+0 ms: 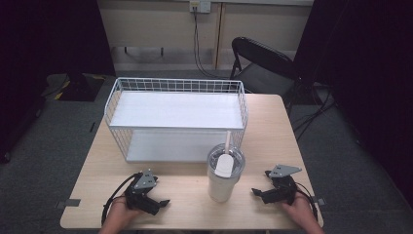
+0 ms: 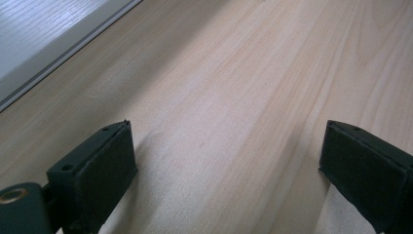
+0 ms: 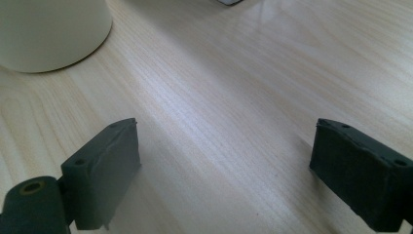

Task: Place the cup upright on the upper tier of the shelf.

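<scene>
Pale, light-grained wood is forming the rectangular tabletop [image 1: 185, 187], and a tall cream-white tumbler with a clear lid and a white straw [image 1: 223, 176] is standing upright on it near the front edge, between the two hands and just in front of a white wire-mesh two-tier shelf rack [image 1: 176, 117]. No brand, label or writing is showing legibly on the cup, the rack or the grippers (the lid's white tab is plain). Both forearms are coming in from the bottom of the high view, each hand wrapping the rear of its tool. The left gripper [image 1: 163, 202] is resting low over the table left of the tumbler, well apart from it, its jaws standing wide apart with nothing between them; in the left gripper view the black pads [image 2: 104, 168] are framing bare wood, with the rack's white lower shelf edge [image 2: 44, 48] at the upper left. The right gripper [image 1: 254, 191] is lying near the tumbler's right side, pointing toward it but not touching, jaws likewise spread and holding nothing. In the right gripper view the tumbler's rounded base [image 3: 48, 31] is sitting at the upper left, ahead of the left pad.
</scene>
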`<state>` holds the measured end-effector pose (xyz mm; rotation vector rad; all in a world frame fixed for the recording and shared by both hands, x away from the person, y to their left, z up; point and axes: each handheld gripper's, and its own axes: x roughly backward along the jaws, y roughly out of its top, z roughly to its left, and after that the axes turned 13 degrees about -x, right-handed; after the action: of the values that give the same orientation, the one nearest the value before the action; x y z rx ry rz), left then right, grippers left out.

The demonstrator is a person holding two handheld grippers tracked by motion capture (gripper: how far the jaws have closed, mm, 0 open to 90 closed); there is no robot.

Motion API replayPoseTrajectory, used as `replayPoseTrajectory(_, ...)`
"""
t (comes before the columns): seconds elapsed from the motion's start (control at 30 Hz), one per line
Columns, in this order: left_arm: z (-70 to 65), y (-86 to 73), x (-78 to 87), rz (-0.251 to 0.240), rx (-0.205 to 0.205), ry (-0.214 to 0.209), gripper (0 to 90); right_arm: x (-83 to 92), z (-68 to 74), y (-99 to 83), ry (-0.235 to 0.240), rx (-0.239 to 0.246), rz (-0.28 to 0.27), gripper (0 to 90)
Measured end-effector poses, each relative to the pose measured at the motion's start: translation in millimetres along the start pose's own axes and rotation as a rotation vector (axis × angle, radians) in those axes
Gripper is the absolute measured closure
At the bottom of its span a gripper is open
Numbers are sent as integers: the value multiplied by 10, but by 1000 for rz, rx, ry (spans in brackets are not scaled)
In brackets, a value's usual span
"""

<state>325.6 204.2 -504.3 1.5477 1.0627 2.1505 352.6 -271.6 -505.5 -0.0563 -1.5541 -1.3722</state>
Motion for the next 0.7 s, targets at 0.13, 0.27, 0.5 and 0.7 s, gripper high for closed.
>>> replayPoseTrajectory(0.13,0,-1,2,0,0,2,55,4,-3,-3,3,1,1,100)
replayPoseTrajectory(0.27,0,-1,2,0,0,1,55,20,13,2,9,10,16,123)
replayPoseTrajectory(0.5,0,-1,2,1,-1,2,55,91,103,15,85,65,32,140)
replayPoseTrajectory(0.7,-1,-1,2,0,0,2,55,149,207,75,132,63,14,140)
